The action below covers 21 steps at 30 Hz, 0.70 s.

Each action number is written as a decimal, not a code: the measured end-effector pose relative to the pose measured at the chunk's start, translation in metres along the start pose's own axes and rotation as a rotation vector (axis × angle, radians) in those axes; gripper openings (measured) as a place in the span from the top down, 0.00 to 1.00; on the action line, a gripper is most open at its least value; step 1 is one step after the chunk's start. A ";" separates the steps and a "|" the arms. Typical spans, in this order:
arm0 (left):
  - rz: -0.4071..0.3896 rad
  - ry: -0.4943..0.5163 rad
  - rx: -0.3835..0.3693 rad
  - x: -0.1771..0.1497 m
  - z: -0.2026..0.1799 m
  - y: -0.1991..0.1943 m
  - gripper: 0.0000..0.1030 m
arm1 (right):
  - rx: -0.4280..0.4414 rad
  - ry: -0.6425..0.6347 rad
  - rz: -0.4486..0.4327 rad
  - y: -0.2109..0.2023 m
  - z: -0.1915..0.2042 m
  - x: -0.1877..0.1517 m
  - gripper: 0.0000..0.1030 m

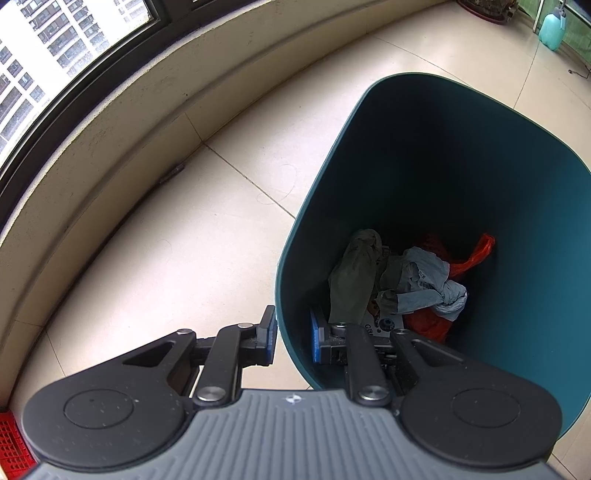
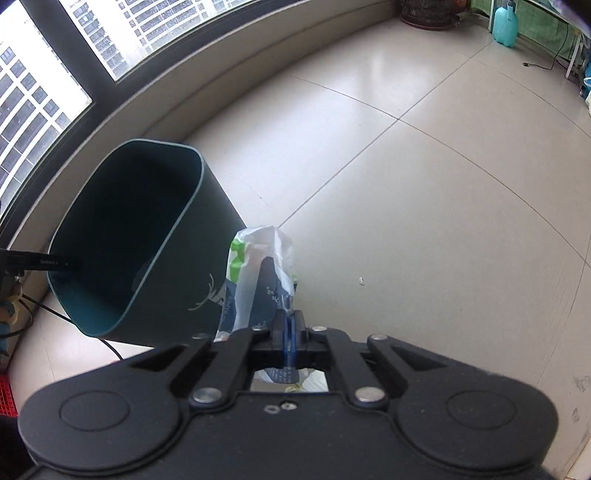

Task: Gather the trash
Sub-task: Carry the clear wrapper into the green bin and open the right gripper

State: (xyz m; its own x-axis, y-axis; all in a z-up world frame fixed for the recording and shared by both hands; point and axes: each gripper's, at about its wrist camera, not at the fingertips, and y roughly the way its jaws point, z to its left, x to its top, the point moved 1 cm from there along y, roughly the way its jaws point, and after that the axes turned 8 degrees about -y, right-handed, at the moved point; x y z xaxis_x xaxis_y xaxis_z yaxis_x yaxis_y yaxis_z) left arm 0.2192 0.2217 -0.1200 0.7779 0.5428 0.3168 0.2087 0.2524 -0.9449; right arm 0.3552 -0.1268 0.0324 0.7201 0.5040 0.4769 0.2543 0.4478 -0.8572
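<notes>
A dark teal trash bin (image 1: 424, 155) stands tilted on the tiled floor. My left gripper (image 1: 293, 338) straddles its near wall, one finger outside and one inside, with the wall between the blue pads; a small gap shows on each side. Inside lie crumpled grey-blue paper (image 1: 424, 284), a greenish rag (image 1: 354, 273) and an orange plastic bag (image 1: 476, 254). In the right wrist view the bin (image 2: 147, 236) sits at left, its far rim held by the other gripper's finger (image 2: 40, 263). My right gripper (image 2: 289, 326) is shut on a clear plastic paper wrapper (image 2: 255, 277) just right of the bin.
A low wall under a large window (image 2: 92, 48) curves behind the bin. A small white scrap (image 2: 361, 281) lies on the floor. A teal jug (image 2: 505, 26) and a plant pot (image 2: 424, 13) stand far back. A red crate (image 1: 9, 443) is at the left edge.
</notes>
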 end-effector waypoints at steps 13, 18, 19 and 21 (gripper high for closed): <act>-0.008 -0.004 -0.031 0.001 0.004 -0.006 0.83 | 0.099 -0.166 -0.022 0.011 0.100 0.072 0.99; -0.008 -0.005 -0.042 0.001 0.005 -0.008 0.83 | 0.081 -0.177 0.026 0.050 0.116 0.076 0.99; -0.008 -0.004 -0.044 0.002 0.006 -0.008 0.83 | 0.070 -0.182 0.033 0.061 0.118 0.077 0.99; -0.010 -0.001 -0.044 0.002 0.005 -0.009 0.83 | 0.059 -0.171 0.052 0.079 0.121 0.078 0.99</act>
State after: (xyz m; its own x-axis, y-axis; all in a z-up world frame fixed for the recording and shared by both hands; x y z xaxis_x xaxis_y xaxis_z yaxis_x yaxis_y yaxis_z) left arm 0.2157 0.2249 -0.1106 0.7752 0.5412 0.3259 0.2422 0.2219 -0.9445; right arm 0.3532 0.0373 0.0256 0.6097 0.6434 0.4630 0.1779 0.4582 -0.8709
